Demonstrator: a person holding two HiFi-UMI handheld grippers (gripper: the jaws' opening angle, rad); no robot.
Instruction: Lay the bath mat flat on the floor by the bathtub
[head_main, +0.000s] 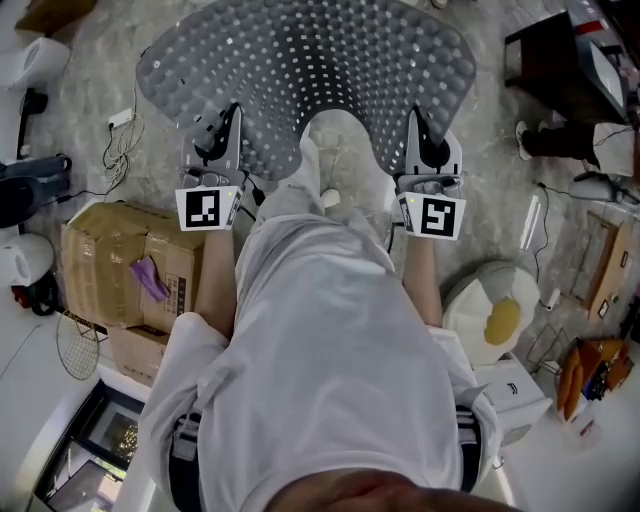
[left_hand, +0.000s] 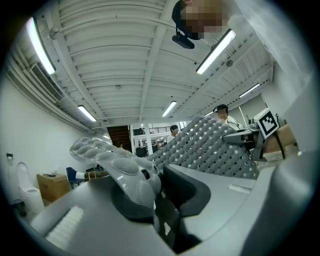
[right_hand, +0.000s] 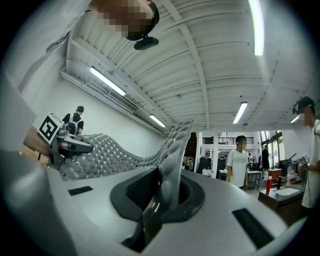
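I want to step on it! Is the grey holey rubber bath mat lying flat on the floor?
No, the left gripper and right gripper pinch the grey rubber bath mat, which bows up between them.

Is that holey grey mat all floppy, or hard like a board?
Probably floppy: the bath mat sags and curves between the left gripper and right gripper. Likely light, since two edge pinches hold it. Its bumps may resist slipping.

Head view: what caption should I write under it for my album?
A person grips the near edge of a grey bath mat with the left hand-held gripper and the right hand-held gripper.
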